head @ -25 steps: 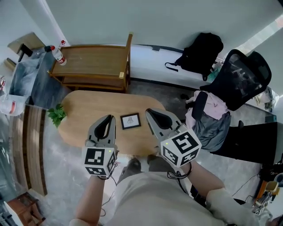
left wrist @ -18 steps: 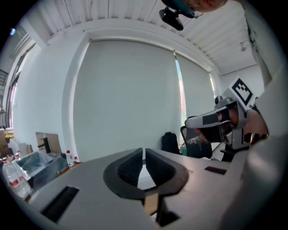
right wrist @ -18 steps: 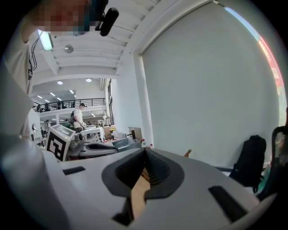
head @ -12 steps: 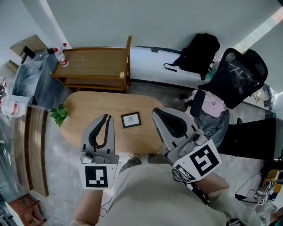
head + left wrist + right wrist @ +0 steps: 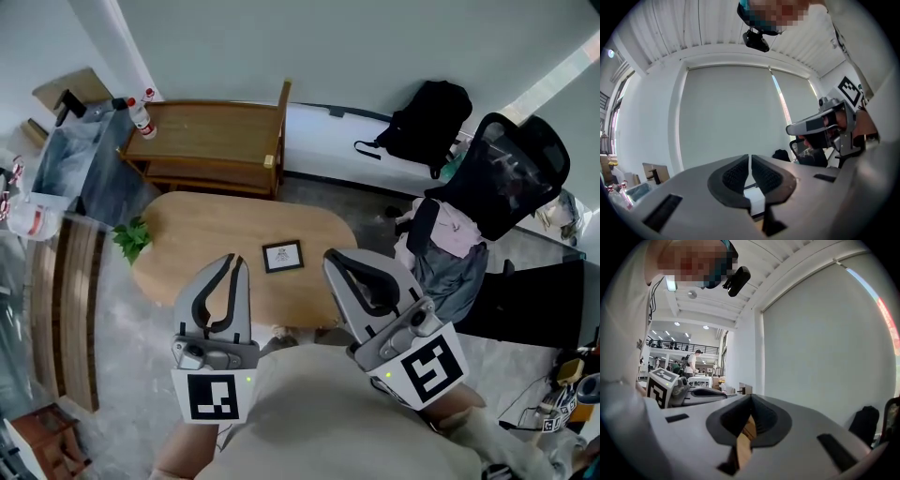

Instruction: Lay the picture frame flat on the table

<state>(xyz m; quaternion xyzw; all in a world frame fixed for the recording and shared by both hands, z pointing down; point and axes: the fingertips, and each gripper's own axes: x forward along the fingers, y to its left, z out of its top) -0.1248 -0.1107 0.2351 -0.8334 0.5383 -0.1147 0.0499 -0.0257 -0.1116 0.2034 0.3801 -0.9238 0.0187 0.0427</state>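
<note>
A small dark picture frame (image 5: 282, 256) lies flat on the oval wooden table (image 5: 206, 230), seen in the head view. Both grippers are held close to the person's body, above the table's near edge and apart from the frame. The left gripper (image 5: 237, 262) is to the lower left of the frame, the right gripper (image 5: 330, 256) to its lower right. In the left gripper view the left gripper (image 5: 749, 157) points up at the wall, jaws together and empty. In the right gripper view the right gripper (image 5: 750, 398) also has its tips together with nothing held.
A wooden shelf unit (image 5: 211, 131) with a spray bottle (image 5: 142, 111) stands behind the table. A green plant (image 5: 134, 237) sits at the table's left end. A black backpack (image 5: 427, 122) and an office chair (image 5: 506, 173) draped with clothes are at the right.
Both grippers have drawn back toward the person and lowered in the head view. The frame has stayed flat on the table.
</note>
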